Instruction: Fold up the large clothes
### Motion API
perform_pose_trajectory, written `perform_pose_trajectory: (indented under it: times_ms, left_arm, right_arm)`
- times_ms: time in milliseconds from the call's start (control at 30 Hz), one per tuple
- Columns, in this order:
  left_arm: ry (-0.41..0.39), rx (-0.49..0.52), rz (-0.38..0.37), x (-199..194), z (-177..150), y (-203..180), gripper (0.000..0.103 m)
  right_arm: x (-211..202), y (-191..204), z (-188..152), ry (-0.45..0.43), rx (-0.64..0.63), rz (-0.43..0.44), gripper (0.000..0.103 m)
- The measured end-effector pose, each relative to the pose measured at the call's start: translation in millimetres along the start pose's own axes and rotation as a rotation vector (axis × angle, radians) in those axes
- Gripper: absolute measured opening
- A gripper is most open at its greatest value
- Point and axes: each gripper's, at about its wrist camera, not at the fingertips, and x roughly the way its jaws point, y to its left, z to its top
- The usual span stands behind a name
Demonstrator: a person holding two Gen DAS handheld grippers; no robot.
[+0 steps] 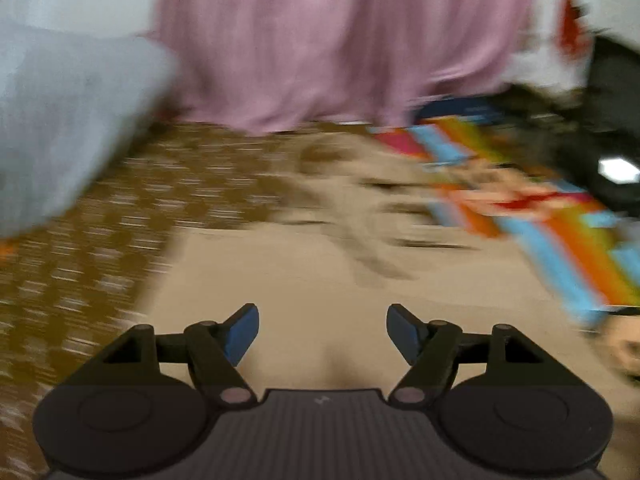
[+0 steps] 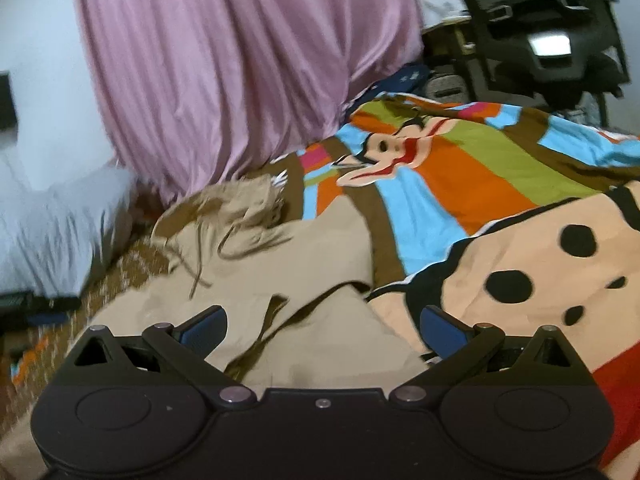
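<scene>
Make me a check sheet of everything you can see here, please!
Surface: striped cartoon blanket over a brown patterned cover.
Job's things: rumpled beige drawstring garment, not folded.
Clutter: pale blue pillow at the left.
Grippers: left hand-held gripper open, nothing between its blue pads; right hand-held gripper open above the garment.
Cables: nothing seen.
Surroundings: pink pleated curtain, black mesh chair.

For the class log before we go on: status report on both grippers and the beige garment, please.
Left gripper open, empty. Right gripper open, empty. Beige garment rumpled on the striped blanket, not yet folded. Nothing in the way.
</scene>
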Motion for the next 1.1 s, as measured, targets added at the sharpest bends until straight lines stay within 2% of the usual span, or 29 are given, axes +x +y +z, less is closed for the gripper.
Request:
perform_pose_trajectory:
  times_ms: [67,167,267,333,467,533,567,600,700,767,833,933,1000,1033,1100]
  left_arm:
    - [0.021,-0.003,0.116,25,14,29,0.073]
    - [0.053,-0.049,0.212,61,36,69,0.068]
    - [0.092,-0.115,0.244,94,51,102,0.068]
    - [0.138,-0.133,0.254,120,58,113,0.068]
    - [0.179,-0.158,0.237,154,59,125,0.068]
    - [0.203,-0.155,0.234,169,56,125,0.068]
    - [0.217,-0.149,0.236,177,54,124,0.066]
    - [0.226,-0.137,0.246,185,50,123,0.059]
    - [0.207,-0.114,0.371,201,38,121,0.038]
    - [0.183,-0.193,0.451,205,28,132,0.032]
    - [0.125,-0.27,0.451,201,16,145,0.033]
    - [0.113,-0.264,0.444,195,12,144,0.035]
    - [0.094,-0.265,0.446,186,13,142,0.042]
    - [0.049,-0.273,0.418,173,11,141,0.043]
    - [-0.019,-0.272,0.367,154,7,137,0.058]
  right_arm:
    - [3,9,-5,0.007,-0.054,0.007,0.102]
    - [10,25,-8,-0.009,-0.149,0.009,0.102]
    - [27,44,-5,0.022,-0.257,0.052,0.1]
    - [38,63,-5,0.012,-0.38,0.059,0.1]
    - [59,92,-11,-0.028,-0.59,0.095,0.099]
    - [73,99,-18,-0.012,-0.645,0.091,0.097]
    - [79,99,-23,0.016,-0.656,0.094,0.095]
    - [85,99,-28,0.053,-0.667,0.094,0.095]
    - [93,95,-38,0.115,-0.678,0.084,0.095]
    - [97,94,-41,0.148,-0.671,0.083,0.095]
    - [101,93,-43,0.165,-0.663,0.083,0.096]
    - [103,93,-45,0.18,-0.659,0.085,0.097]
    - [102,93,-45,0.18,-0.659,0.082,0.097]
    - [100,92,-45,0.171,-0.659,0.083,0.097]
    - [95,92,-45,0.142,-0.659,0.084,0.099]
